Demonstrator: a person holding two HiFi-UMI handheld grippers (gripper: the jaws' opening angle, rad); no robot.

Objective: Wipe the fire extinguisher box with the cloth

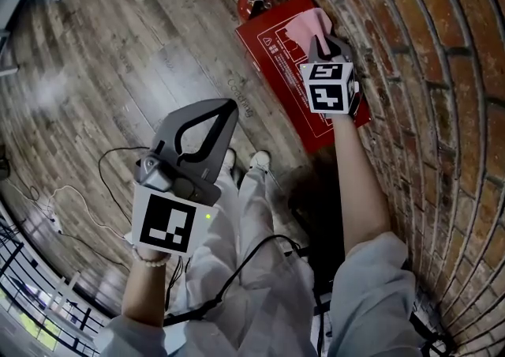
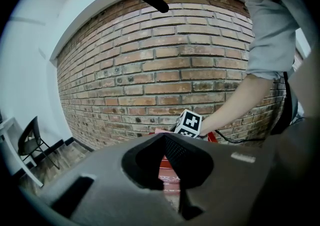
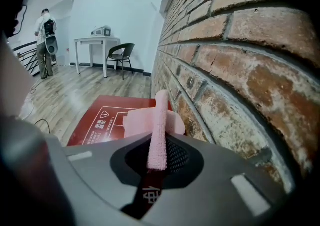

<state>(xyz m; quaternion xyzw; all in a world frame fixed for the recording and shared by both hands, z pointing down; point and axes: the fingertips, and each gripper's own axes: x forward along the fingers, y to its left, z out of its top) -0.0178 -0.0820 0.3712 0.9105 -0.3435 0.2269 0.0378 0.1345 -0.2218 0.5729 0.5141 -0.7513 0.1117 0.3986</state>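
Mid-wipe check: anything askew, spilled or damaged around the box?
No spill or damage shows. The pink cloth is clamped in the right tongs over the red box by the brick wall. One oddity: a fire extinguisher stands outside the box, at its far end.

Right tool extended, clamped; left tool held back, closed.

Cloth on box, apparently against wall
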